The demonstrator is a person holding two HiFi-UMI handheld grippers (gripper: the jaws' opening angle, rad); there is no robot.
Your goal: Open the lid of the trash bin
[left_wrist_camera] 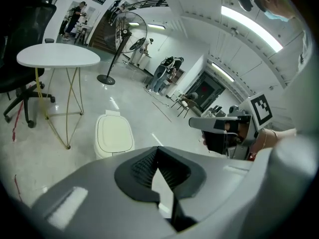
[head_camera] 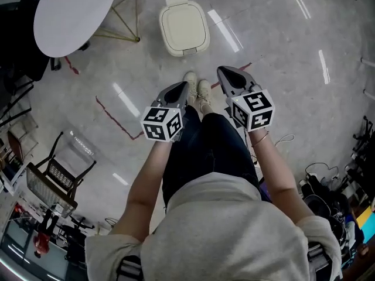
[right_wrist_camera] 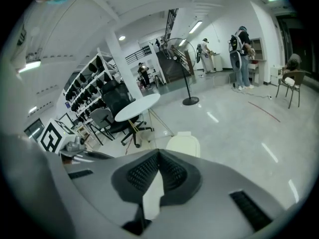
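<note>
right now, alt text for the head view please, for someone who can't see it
Seen from above, a standing person holds the left claw and right claw out over their shoes, both empty and apart from a cream trash bin on the floor ahead, lid down. A round white table stands left of the bin.

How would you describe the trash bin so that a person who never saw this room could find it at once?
Find the round white table with thin yellow legs on the shiny grey floor. Just to its right, in front of the person's shoes, stands the trash bin. It is the only low, cream, rounded-square box there, with its lid closed.
</note>
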